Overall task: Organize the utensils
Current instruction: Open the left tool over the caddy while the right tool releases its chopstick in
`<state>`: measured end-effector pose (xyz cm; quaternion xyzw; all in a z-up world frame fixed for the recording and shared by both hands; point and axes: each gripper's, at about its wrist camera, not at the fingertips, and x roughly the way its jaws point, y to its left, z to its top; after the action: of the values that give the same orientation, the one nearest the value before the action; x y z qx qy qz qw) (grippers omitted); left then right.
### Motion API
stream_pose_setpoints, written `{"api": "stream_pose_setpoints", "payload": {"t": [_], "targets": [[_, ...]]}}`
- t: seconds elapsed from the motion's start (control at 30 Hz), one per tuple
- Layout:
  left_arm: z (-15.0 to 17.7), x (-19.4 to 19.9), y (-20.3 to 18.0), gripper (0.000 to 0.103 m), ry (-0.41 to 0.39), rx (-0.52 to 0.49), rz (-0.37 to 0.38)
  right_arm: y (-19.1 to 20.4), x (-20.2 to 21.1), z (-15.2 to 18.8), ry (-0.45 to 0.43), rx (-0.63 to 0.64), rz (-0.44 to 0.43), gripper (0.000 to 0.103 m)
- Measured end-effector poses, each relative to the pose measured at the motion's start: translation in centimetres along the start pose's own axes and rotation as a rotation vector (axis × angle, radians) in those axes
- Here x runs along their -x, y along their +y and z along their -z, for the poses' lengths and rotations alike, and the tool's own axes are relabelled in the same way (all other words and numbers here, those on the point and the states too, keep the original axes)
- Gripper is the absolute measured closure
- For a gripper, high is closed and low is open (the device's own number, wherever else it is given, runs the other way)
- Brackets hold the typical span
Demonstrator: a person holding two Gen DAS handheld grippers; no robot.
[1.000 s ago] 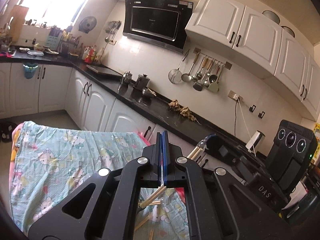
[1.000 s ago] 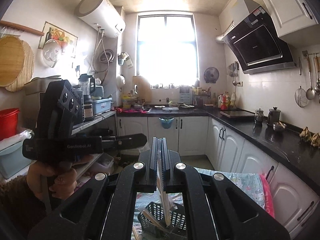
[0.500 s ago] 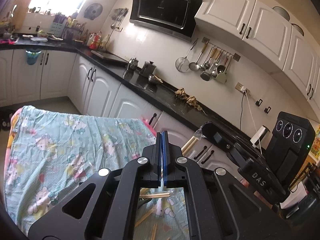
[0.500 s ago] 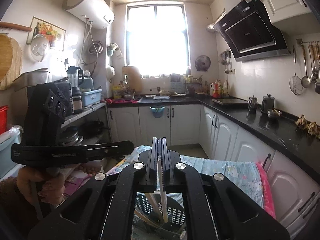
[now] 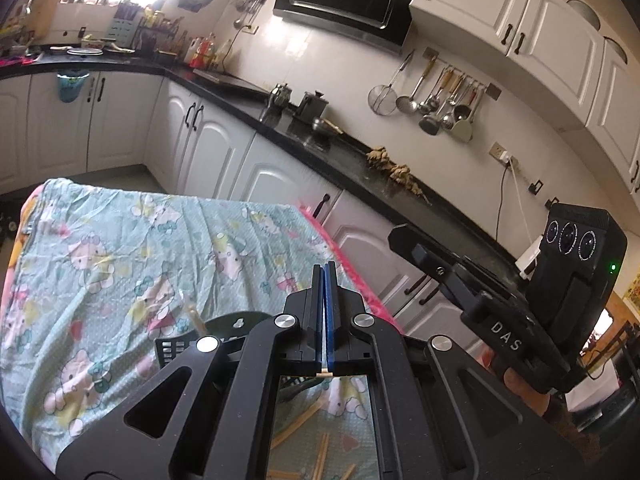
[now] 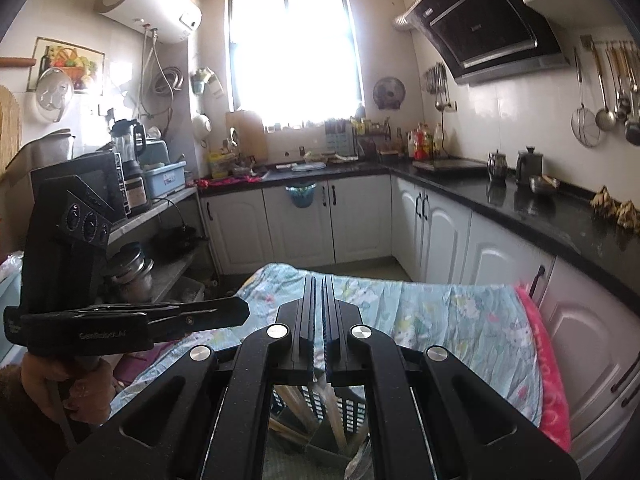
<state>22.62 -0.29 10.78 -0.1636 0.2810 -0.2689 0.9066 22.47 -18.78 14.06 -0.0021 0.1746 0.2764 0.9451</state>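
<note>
Looking thru the left wrist view: left gripper (image 5: 325,312) has its jaws shut tight on one pale chopstick (image 5: 325,372), only its end peeking out below. Several loose chopsticks (image 5: 304,420) lie on the cartoon-print cloth (image 5: 120,248) over the bench, so sorting's unfinished.

Right wrist view: right gripper (image 6: 318,320) jaws nearly closed on a thin pale stick (image 6: 335,420), hanging over the black slotted basket (image 6: 352,412), w/ a few sticks in it already.
</note>
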Motion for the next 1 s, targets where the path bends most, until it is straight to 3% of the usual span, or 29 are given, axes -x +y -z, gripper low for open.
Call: {"api": "stream_pose_setpoints", "payload": {"t": [0.23,0.33,0.4,0.43,0.53,0.93,1.0], "targets": [[0.8,-0.5,0.6,0.102,0.0,-0.018,-0.043,-0.2,-1.6,1.5,0.055,-0.013,0.023,0.099],[0.9,-0.3,0.9,0.075,-0.005,-0.029,-0.072,-0.3,-1.7,1.8,0.069,-0.02,0.029,0.098],[1.1,0.0,1.2,0.075,-0.007,-0.024,-0.08,-0.5,-1.7,2.0,0.081,-0.029,0.033,0.082],[1.2,0.1,1.3,0.071,-0.01,-0.025,-0.087,-0.5,-1.5,2.2,0.082,-0.034,0.038,0.08],[1.4,0.7,1.5,0.06,-0.015,-0.023,-0.106,-0.5,-1.2,2.8,0.087,-0.04,0.04,0.077],[1.9,4.2,1.3,0.011,-0.084,-0.038,-0.16,0.6,1.3,3.6,0.066,-0.023,0.046,0.05],[2.0,4.8,1.3,0.011,-0.095,-0.034,-0.163,0.9,1.7,3.6,0.059,-0.017,0.046,0.048]]}}
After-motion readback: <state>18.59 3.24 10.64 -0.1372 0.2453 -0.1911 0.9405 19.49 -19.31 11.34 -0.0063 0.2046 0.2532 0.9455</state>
